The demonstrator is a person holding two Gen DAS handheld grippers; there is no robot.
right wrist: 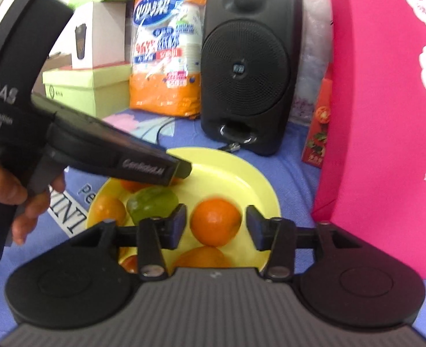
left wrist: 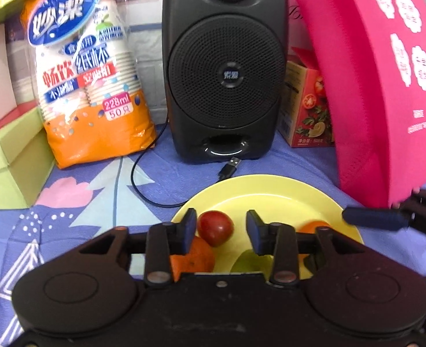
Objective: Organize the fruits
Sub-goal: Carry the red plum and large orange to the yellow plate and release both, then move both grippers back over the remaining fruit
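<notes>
In the left wrist view, the left gripper [left wrist: 221,231] hangs over the near edge of a yellow plate [left wrist: 270,190] on a blue patterned cloth [left wrist: 97,190]. Its jaws stand apart, and a red fruit [left wrist: 215,228] lies on the plate between them, close to the left pad, with no pad pressing on it. An orange [left wrist: 195,257] shows just under the left finger and a green fruit [left wrist: 250,261] under the right one. A speaker [left wrist: 226,66] stands at the cloth's far edge, a cup pack [left wrist: 88,66] to its left and a pink bag [left wrist: 386,72] to its right. In the right wrist view, the right gripper [right wrist: 216,225] is also parted, over the plate's [right wrist: 241,173] right half, with an orange [right wrist: 215,221] between its pads, ungripped. The green fruit [right wrist: 152,204] lies to the left, beneath the left gripper's body. A hand [right wrist: 13,190] holds that gripper's handle at the left edge of the view.
</notes>
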